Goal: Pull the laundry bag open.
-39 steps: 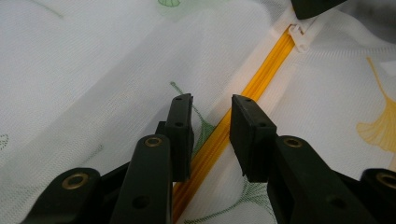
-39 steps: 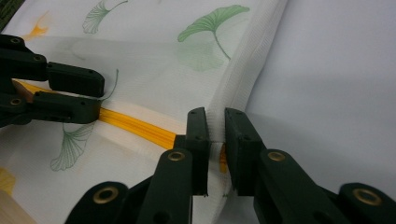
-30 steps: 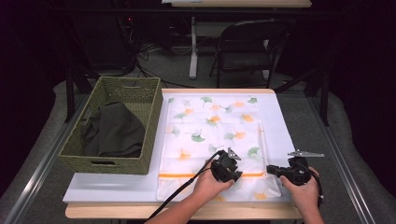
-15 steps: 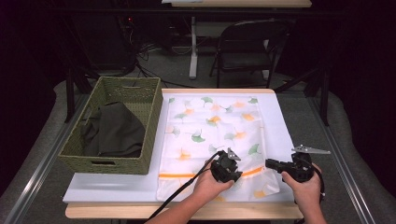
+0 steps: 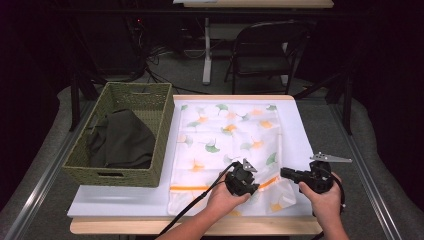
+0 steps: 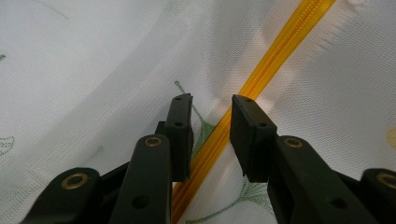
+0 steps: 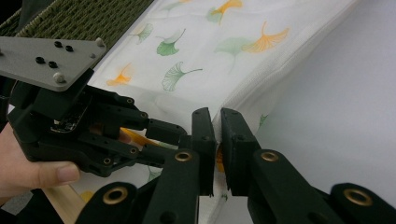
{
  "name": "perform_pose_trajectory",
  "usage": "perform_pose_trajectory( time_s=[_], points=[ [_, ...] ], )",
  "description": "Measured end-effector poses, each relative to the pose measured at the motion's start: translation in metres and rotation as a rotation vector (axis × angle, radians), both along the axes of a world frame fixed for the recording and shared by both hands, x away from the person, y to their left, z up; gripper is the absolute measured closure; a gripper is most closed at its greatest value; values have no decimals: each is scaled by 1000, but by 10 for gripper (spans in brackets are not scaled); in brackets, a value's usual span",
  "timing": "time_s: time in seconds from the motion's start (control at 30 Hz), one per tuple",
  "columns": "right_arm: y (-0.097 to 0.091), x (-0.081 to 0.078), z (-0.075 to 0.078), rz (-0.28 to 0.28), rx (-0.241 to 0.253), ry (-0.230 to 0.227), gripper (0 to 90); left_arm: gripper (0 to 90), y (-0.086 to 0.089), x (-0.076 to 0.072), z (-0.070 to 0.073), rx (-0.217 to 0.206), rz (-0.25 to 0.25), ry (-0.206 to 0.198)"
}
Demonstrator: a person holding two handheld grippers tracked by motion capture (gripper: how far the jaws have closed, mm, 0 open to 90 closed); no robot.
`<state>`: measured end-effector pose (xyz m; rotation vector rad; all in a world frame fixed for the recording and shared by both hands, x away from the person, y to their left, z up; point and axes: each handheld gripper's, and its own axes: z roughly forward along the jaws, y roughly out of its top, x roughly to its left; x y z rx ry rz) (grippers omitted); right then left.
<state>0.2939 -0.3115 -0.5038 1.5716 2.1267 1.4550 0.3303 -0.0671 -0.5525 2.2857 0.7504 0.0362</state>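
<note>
one white mesh bag (image 5: 227,145) | ginkgo-leaf print | orange zipper (image 6: 261,79) | lying flat

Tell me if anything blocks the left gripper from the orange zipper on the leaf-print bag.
Nothing visible does. The left gripper hangs directly over the orange zipper, jaws open astride it, with only the bag's white fabric beneath.
</note>
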Motion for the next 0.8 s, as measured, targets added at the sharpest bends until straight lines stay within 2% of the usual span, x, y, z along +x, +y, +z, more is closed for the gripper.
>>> perform_pose_trajectory(
  time_s=[0.03,0.07,0.17,0.23,0.37,0.47,0.8],
  points=[
    [1,0,-1,-5,-26,-12,844,667,-1,-2,5,-40,-7,16],
    [-1,0,-2,-8,-29,-13,844,668,-2,-3,9,-59,-8,18],
    [-1,0,-2,-8,-28,-15,844,667,-6,-7,21,-103,-40,3],
    [-1,0,-1,-6,-27,-18,844,658,-10,-9,27,-117,-58,-4],
    [0,-1,-1,-2,-26,-26,844,649,-17,-13,33,-111,-86,-20],
    [1,-1,-1,-5,-21,-32,844,650,-21,-12,33,-106,-90,-3],
    [4,-1,0,9,-20,-39,844,703,-29,-10,34,-139,-111,23]
  ],
)
